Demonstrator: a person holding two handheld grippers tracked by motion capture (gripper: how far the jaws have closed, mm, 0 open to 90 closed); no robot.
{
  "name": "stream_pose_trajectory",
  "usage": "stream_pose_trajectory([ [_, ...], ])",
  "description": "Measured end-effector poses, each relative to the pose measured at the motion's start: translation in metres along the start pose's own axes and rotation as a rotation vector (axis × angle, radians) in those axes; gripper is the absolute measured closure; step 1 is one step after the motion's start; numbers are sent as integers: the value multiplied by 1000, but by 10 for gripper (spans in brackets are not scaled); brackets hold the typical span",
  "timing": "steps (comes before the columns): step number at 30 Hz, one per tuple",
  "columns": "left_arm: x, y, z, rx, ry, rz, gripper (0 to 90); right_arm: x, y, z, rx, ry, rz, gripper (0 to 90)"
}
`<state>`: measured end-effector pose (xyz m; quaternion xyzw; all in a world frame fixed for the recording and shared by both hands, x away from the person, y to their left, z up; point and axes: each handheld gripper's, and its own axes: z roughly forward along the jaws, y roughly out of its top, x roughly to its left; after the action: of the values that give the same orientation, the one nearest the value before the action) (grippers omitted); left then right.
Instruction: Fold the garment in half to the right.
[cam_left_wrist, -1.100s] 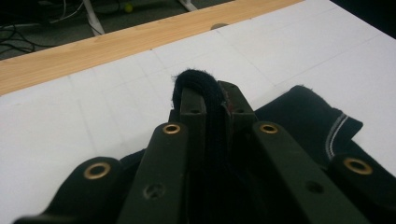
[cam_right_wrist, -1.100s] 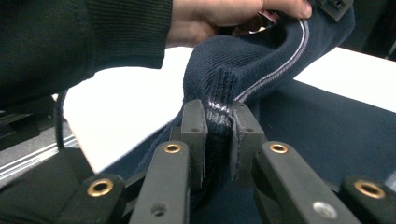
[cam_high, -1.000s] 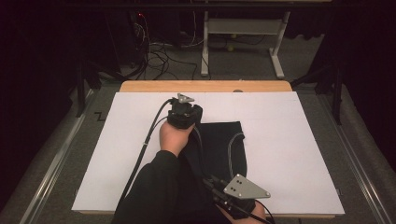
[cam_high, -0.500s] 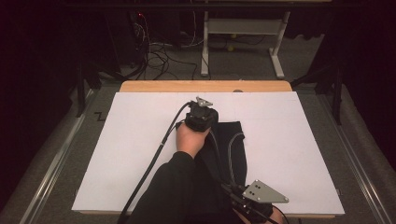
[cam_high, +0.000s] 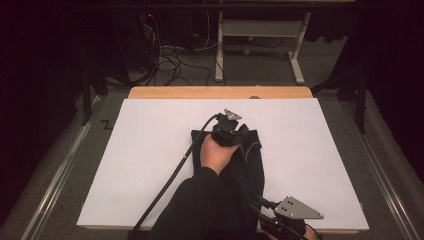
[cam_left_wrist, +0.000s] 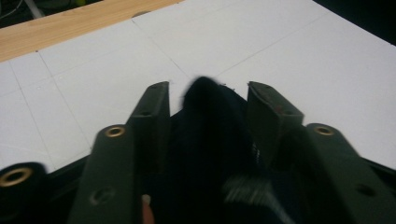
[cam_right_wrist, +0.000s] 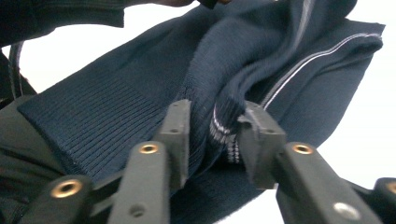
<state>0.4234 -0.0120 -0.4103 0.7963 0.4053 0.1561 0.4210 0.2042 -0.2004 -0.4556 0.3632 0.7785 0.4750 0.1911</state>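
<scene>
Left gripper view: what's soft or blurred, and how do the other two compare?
Left gripper view: dark navy knitted garment between the jaws is smeared, its white stripe streaked. Right gripper view: ribbing crisp, white tabletop blown out. High view: white tabletop evenly lit, surroundings nearly black.

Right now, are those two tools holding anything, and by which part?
Both grip the dark blue garment: the left tool pinches a fold at its far end, the right tool its white-striped ribbed edge at the near end.

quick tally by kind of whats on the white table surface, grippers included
Dark navy knit garment: 1
Handheld grippers: 2, the left gripper and the right gripper, each with fabric of the garment between its jaws
Total: 3
</scene>
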Motion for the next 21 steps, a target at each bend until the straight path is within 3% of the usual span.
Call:
stream_pose_trajectory([
  [5,2,-3,-12,-42,-55,9,347,-4,5,-10,-57,-20,23,538],
  [10,9,-13,-25,-70,-70,7,262,-8,7,-14,-80,-29,43,520],
  [16,27,-37,-48,-100,-61,-19,192,-6,12,-14,-97,-31,23,522],
  [21,44,-65,-73,-122,-57,-28,138,-2,21,-11,-112,-28,2,541],
])
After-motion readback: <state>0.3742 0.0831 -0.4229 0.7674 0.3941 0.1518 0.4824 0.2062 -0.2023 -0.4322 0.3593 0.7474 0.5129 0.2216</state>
